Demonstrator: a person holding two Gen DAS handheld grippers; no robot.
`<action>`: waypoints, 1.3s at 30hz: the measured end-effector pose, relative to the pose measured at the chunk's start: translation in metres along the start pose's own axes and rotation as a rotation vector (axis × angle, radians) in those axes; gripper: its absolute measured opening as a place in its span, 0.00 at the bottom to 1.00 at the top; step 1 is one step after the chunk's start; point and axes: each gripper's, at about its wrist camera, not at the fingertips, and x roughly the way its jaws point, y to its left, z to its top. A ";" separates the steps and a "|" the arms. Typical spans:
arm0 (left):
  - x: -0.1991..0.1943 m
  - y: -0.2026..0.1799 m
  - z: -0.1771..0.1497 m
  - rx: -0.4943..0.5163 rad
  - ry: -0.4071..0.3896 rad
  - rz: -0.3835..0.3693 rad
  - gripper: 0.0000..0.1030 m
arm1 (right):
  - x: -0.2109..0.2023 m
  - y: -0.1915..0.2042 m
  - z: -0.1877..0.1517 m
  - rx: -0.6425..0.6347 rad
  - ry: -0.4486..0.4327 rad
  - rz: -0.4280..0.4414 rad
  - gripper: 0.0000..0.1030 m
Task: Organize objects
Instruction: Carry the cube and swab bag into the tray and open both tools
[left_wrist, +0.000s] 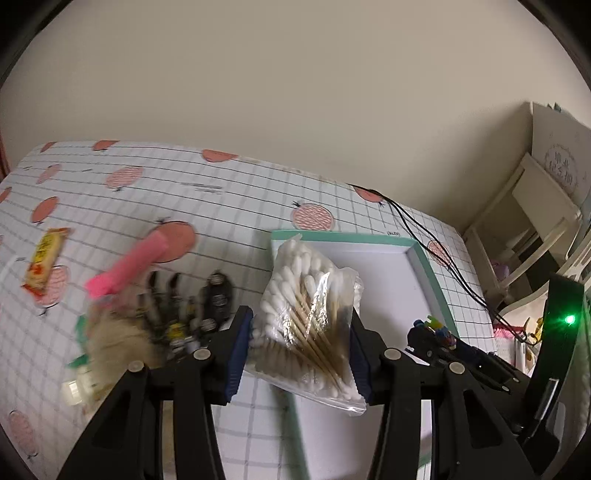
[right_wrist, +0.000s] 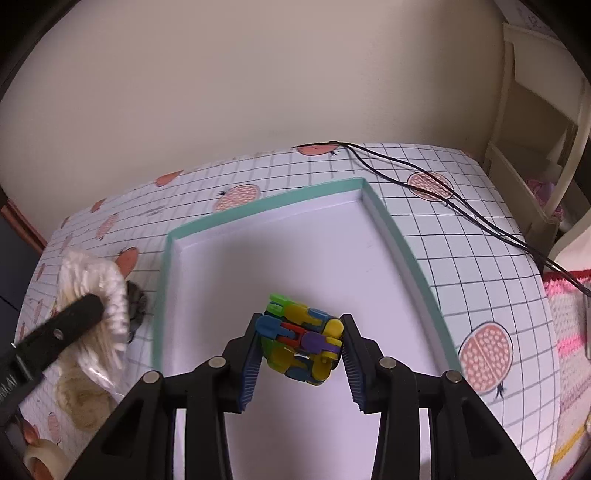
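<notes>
My left gripper is shut on a clear bag of cotton swabs, held above the left edge of a shallow white tray with a mint-green rim. In the right wrist view the same bag of cotton swabs hangs left of the tray rim, with the left gripper's finger on it. My right gripper is shut on a bundle of colourful plastic clips over the tray's floor. The right gripper with the clips also shows at the left view's right side.
On the checked, fruit-printed tablecloth lie a pink tube, a yellow-red packet, dark small items and a beige fuzzy thing. Black cables cross the far right corner. A tape roll lies near left. White shelving stands right.
</notes>
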 end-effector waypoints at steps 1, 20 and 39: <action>0.009 -0.003 -0.001 0.010 0.001 -0.007 0.49 | 0.004 -0.005 0.002 0.017 0.001 0.000 0.41; 0.080 -0.013 0.000 -0.006 0.056 -0.051 0.49 | 0.038 -0.014 0.030 0.045 -0.018 0.013 0.41; 0.093 -0.011 -0.004 -0.014 0.109 -0.038 0.50 | 0.057 -0.022 0.019 0.032 0.046 -0.017 0.42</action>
